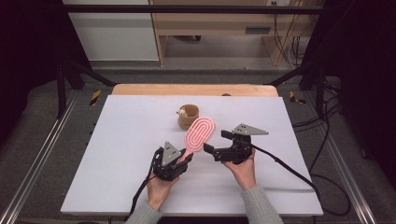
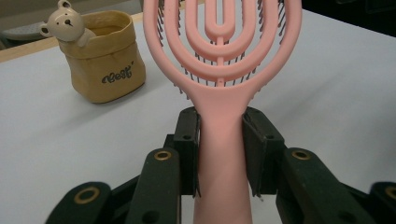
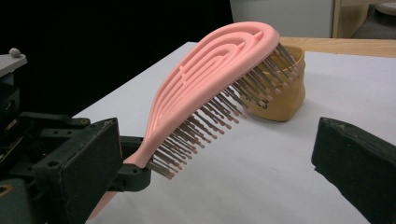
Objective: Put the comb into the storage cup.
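Pink brush [image 1: 200,132], oval vented head, dark bristles facing down, centre of high view, handle clamped between left gripper [image 1: 183,161] pads, head raised off the table and angled toward upper right, tip near tan cup [image 1: 188,116] at upper centre

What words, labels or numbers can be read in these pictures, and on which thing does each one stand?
"Coff", as far as it can be read: dark script lettering on the front of the tan bag-shaped cup with a small bear figure on its rim; the exact letters are uncertain.
The pink hairbrush carries no readable text.
In the high view the cup's lettering is too small to read.
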A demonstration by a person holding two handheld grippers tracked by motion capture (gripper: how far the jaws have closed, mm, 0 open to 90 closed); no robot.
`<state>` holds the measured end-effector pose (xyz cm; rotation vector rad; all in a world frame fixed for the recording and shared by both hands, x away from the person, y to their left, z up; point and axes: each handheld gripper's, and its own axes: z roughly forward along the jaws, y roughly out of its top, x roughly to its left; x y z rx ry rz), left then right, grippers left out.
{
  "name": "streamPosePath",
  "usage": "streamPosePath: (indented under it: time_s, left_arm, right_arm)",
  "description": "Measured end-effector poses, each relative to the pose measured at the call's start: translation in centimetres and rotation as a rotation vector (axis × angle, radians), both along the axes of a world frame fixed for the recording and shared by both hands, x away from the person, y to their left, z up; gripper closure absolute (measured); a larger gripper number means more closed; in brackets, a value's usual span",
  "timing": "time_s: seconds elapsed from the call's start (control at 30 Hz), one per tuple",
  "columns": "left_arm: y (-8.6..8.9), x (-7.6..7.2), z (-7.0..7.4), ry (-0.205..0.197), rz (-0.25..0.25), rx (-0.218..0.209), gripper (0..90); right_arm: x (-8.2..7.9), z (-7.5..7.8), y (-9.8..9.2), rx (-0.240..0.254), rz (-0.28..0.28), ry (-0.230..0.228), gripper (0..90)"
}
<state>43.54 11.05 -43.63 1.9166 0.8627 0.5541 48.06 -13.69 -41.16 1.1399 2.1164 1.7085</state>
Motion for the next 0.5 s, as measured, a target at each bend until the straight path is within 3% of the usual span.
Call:
streamPosePath:
  time_s: [0.23,0.5]
  left_arm:
    - [-0.31,-0.19,0.04,-0.006,-0.009,-0.004,68.7]
    - [-0.74,-0.45,0.12,-0.017,-0.017,-0.001,68.7]
  right_arm:
    - [0.38,-0.11,0.06,0.006,-0.011,0.014,2.9]
    - [0.87,-0.11,0.11,0.046,-0.02,0.034,5.5]
